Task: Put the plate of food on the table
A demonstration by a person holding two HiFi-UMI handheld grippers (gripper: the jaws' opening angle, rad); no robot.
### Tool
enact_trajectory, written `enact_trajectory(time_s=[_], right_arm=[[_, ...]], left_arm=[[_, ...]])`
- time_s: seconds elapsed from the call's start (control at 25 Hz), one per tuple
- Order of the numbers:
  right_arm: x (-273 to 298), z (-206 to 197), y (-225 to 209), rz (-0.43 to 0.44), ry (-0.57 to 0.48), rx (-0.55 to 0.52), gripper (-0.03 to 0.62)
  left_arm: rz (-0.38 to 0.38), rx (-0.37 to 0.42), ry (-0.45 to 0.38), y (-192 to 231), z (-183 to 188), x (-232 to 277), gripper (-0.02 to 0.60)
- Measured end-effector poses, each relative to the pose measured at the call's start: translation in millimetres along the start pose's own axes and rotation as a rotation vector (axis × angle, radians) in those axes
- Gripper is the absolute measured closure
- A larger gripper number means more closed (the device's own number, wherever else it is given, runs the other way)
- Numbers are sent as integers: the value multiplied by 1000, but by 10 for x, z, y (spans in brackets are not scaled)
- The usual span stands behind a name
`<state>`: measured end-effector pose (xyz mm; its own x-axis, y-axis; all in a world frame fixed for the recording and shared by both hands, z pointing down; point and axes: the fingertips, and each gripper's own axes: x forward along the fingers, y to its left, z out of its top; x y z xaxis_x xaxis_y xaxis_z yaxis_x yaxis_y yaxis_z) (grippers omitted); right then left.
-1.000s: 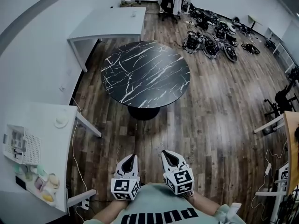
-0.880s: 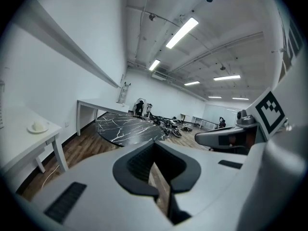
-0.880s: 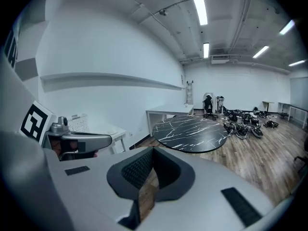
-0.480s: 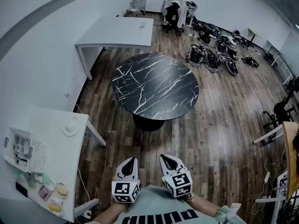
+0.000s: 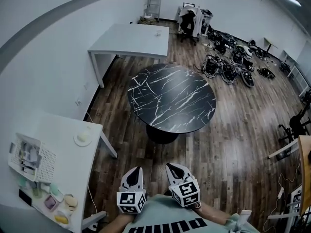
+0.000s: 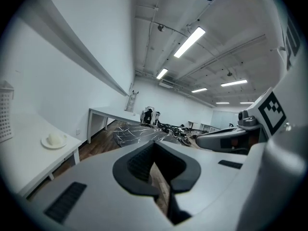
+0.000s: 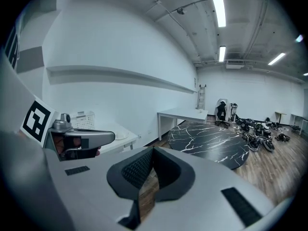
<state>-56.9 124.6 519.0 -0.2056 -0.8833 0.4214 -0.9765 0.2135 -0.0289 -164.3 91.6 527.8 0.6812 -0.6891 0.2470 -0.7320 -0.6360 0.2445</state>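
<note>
Both grippers are held low and close to the chest, side by side and slightly apart, above the floor (image 5: pixel 228 144). The left gripper (image 5: pixel 134 173) is seen fully closed: its jaw tips are pressed together, only the notch behind them is left hollow, and nothing is gripped. The right gripper (image 5: pixel 173 169) is closed in the same way and is likewise empty; through its notch only floorboards are seen. Both are pointed towards the round table (image 5: pixel 171 97), whose black top with white veins is borne on a single central foot, well ahead of the jaws.

The plate (image 5: pixel 83 138) is found on the left desk (image 5: pixel 58 132), near that desk's far right corner, with a pale rounded lump of food on it. It lies well apart from both grippers and from the round table, off to the left of the left gripper. Nearer the wall on the same desk a white basket (image 5: pixel 26 157) is set, and towards the desk's near end several small pastel items (image 5: pixel 70 201) are laid; what they are cannot be made out.

Beyond the round table a far desk (image 5: pixel 131 39) is placed by the wall, with a small object on its top. On the floor at the upper right a heap of dark machines (image 5: pixel 228 64) is scattered. A light shirt (image 5: pixel 160 215) with dark lettering is seen at the lower edge
</note>
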Motion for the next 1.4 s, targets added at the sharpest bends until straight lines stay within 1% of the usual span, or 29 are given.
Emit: enact_trajectory(time_s=[0.12,0.28,0.4,0.64,0.8,1.08,1.28,1.4], right_arm=[[129,-8,29,35,14,1,586],[397,49,0,92,13,4,586],[623,180,-48,141,-1,-2,586],[1027,444,-179,239,-28,-40,586],[1239,630,-323,280,-53,-64,586],[1524,547,-496,409,-36,-70,586],[1659,540,-514,486,-45,-76,586],[1713,553,-528,517,-50,-76,586]], left_arm=[[37,-13,9,111,-24,11,575],[112,-19,10,322,15,87,575],[167,-15,6,455,112,188,575],[238,2,13,591,272,514,575],[292,1,15,664,354,717,575],[410,0,35,692,355,911,575],[488,6,71,687,296,901,575],[528,7,78,712,305,880,575]])
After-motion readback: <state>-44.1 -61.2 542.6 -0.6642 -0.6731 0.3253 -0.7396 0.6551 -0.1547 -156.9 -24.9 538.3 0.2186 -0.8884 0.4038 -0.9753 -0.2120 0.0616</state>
